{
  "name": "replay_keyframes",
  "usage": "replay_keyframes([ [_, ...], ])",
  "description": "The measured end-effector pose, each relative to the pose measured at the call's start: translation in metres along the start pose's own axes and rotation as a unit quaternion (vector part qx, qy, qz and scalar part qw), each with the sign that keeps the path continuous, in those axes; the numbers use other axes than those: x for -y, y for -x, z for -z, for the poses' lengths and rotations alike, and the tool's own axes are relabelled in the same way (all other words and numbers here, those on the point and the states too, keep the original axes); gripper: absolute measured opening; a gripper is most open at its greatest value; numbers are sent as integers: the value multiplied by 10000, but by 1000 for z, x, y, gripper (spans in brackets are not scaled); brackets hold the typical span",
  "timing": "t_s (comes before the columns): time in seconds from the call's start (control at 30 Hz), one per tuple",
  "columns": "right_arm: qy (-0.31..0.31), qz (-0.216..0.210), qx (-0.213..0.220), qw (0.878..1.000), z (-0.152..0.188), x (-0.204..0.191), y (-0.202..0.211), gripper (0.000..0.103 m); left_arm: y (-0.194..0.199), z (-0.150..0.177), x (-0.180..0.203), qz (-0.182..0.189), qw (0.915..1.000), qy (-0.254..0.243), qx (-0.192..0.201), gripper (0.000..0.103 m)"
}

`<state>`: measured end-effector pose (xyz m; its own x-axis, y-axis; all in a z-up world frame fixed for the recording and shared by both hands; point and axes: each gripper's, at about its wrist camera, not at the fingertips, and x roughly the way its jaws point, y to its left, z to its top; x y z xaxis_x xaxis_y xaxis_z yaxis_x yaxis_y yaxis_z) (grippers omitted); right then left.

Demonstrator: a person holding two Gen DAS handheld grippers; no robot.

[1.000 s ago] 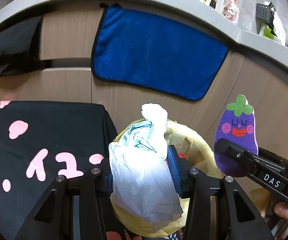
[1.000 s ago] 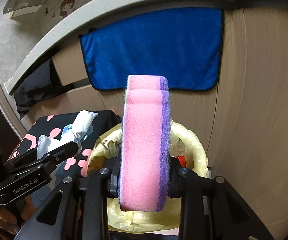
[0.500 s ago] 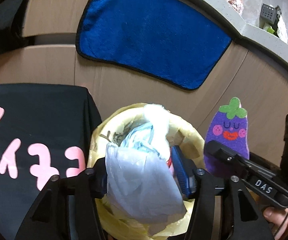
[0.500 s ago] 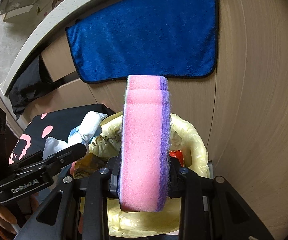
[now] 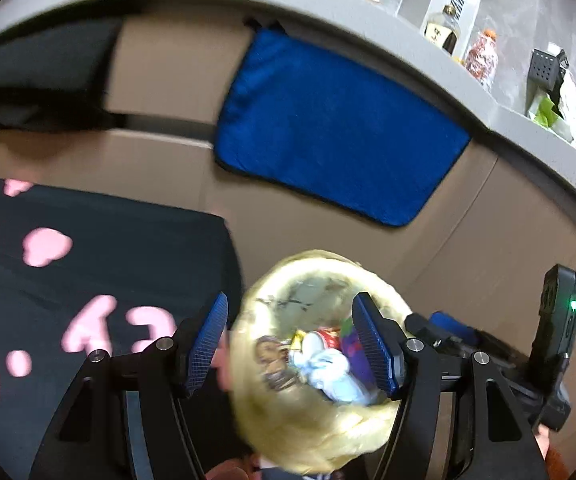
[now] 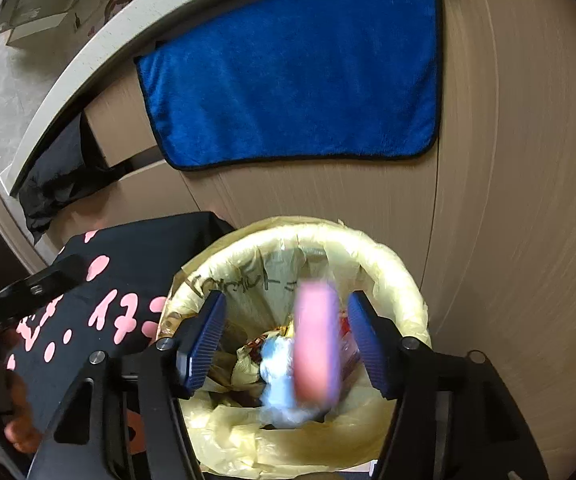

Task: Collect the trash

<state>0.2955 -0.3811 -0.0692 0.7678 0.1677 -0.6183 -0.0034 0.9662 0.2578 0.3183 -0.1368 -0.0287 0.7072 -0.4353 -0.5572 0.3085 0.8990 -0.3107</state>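
Observation:
A bin lined with a yellow bag [image 5: 315, 258] [image 6: 391, 264] stands below both grippers. My left gripper [image 5: 289, 304] is over its mouth, jaws opening, nothing between them. The crumpled white-and-blue tissue wad [image 5: 331, 372] [image 6: 278, 368] lies inside on other trash. My right gripper [image 6: 286, 300] is also opening above the bin. The pink-and-purple sponge [image 6: 315, 344] is a blur between its pads, touching neither, dropping into the bag. The right gripper [image 5: 447, 328] shows beside the bin in the left wrist view. One finger of the left gripper [image 6: 28, 292] shows at the left of the right wrist view.
A blue towel [image 5: 335, 136] [image 6: 295, 76] hangs on the wood-look cabinet front behind the bin. A black cloth with pink marks [image 5: 88, 272] covers something left of the bin. A grey counter above holds bottles [image 5: 447, 28] and bags. A hand [image 6: 20, 436] holds the left gripper.
The left jaws spread and the tissue wad fell into the bin; the left view drew back. The right jaws opened and the sponge slipped down from between them.

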Motion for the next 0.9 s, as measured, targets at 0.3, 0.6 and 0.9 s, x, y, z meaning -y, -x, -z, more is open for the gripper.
replay_keyframes([
  [0.3,-225,-232,260,9991,26,-46,87,70,119,40,-10,-647,9966,-355,367,65],
  [0.6,722,97,735,9946,109,-145,207,73,236,119,-7,-1086,9882,-977,454,65],
  [0.9,1047,130,704,9919,161,-208,242,75,310,155,-21,-1600,9796,-845,877,65],
])
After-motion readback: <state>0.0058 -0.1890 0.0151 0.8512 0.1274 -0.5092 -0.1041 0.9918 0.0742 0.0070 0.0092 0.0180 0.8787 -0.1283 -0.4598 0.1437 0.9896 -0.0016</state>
